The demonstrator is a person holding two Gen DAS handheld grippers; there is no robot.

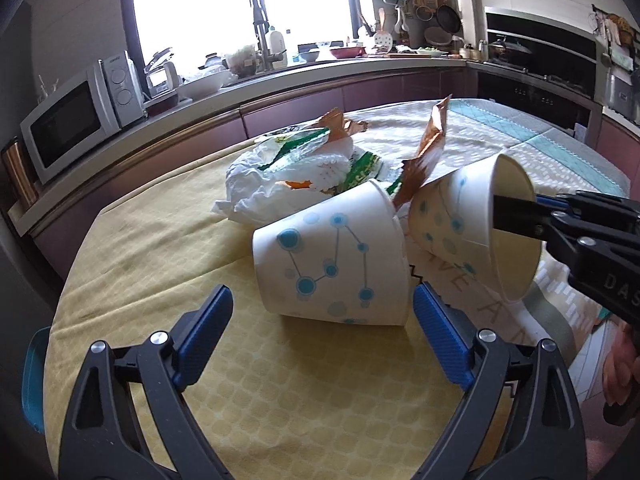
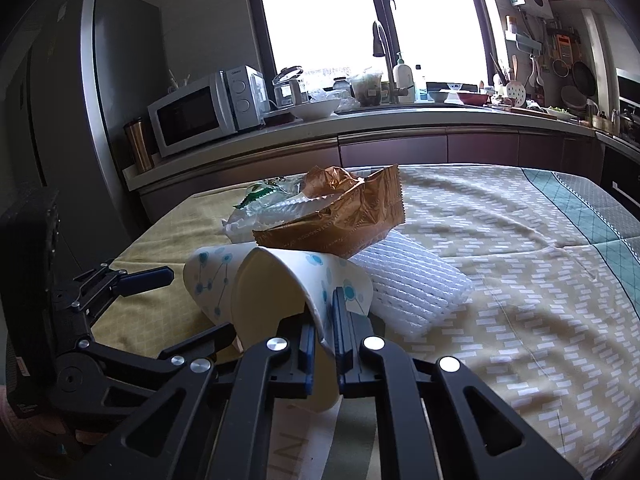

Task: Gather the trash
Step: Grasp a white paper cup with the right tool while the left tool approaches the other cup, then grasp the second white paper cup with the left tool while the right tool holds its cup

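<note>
I see two white paper cups printed with blue dot-and-line patterns. One paper cup [image 1: 332, 268] lies on its side on the yellow cloth, base toward me, mouth toward the trash pile. The second paper cup [image 1: 476, 232] is tilted with its cream inside showing, its rim pinched and creased. Behind them I make out a crumpled white plastic bag [image 1: 256, 184] with green print, a torn copper-brown wrapper [image 2: 340, 216] resting on the pile, and a white foam net sleeve [image 2: 412, 284] lying flat beside it.
</note>
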